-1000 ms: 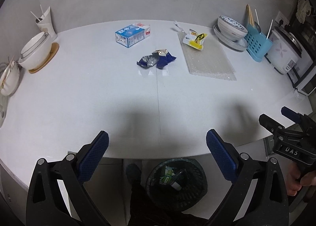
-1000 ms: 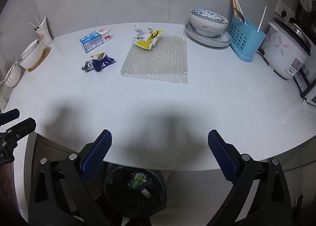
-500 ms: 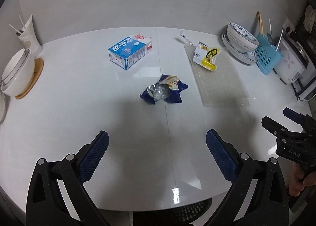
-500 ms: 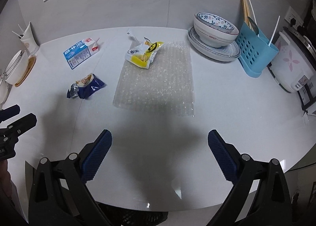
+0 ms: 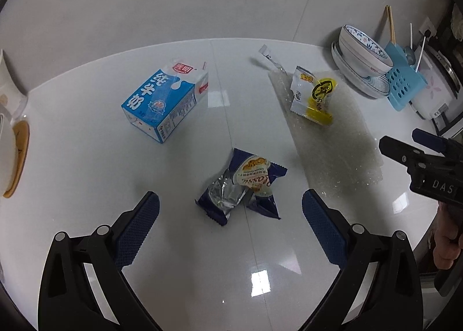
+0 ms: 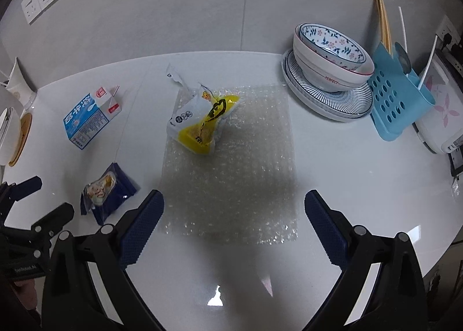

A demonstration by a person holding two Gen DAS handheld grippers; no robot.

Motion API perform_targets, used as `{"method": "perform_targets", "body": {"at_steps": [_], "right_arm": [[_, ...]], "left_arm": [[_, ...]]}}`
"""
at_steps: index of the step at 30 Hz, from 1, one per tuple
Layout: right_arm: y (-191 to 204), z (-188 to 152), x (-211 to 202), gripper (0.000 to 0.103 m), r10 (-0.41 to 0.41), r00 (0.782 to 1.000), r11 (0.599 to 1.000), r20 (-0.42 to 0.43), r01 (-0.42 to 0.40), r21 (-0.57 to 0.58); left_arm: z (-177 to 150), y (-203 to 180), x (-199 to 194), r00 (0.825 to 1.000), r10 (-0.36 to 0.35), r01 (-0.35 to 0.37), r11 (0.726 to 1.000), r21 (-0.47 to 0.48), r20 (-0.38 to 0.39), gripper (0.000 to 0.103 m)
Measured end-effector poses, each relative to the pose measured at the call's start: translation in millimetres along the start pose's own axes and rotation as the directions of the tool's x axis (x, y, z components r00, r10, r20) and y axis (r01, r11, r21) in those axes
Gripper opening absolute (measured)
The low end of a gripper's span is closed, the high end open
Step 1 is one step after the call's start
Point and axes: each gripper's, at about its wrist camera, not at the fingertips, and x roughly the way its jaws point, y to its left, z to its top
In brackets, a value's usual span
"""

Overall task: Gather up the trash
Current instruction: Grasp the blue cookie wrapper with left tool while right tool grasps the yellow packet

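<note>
Glossy white table [image 5: 86, 175], foil wrapper [image 5: 241, 186], bubble-wrap sheet [image 6: 240, 169], paper carton [image 5: 162, 99]

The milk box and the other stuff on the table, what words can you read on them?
"纯牛奶" and "光明": milk box.
"Classi…", cut off by a fold: blue wrapper.
"PERFECT": bowl.
"DAS": right gripper.
Yellow packet: print too warped to read.
Small print on the box: too small.

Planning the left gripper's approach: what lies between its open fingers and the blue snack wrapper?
Only bare white countertop, as the left wrist view shows; left gripper faces the blue snack wrapper directly.
</note>
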Motion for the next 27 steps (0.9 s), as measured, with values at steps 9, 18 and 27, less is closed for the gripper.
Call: {"method": "perform_targets", "body": {"at_steps": [9, 18, 27], "right_arm": [[0, 57, 54, 0.094, 0.034, 0.995, 0.996, -0.089, -0.027, 0.082], [6, 92, 109, 0.084, 0.043, 0.979, 0.987, -0.2, -0.011, 0.158], [12, 104, 142, 0.06, 0.056, 0.959, 0.974, -0.279, 0.009, 0.227]], "left_arm": [[18, -6, 48, 0.996, -0.012, 0.018, 0.997, 0.07, -0.089, 0.096], [21, -11, 79, 0.99, -0.005, 0.017, 0.996, 0.082, -0.142, 0.086], [25, -11, 94, 0.986, 0.014, 0.003, 0.995, 0.103, -0.164, 0.059]]}}
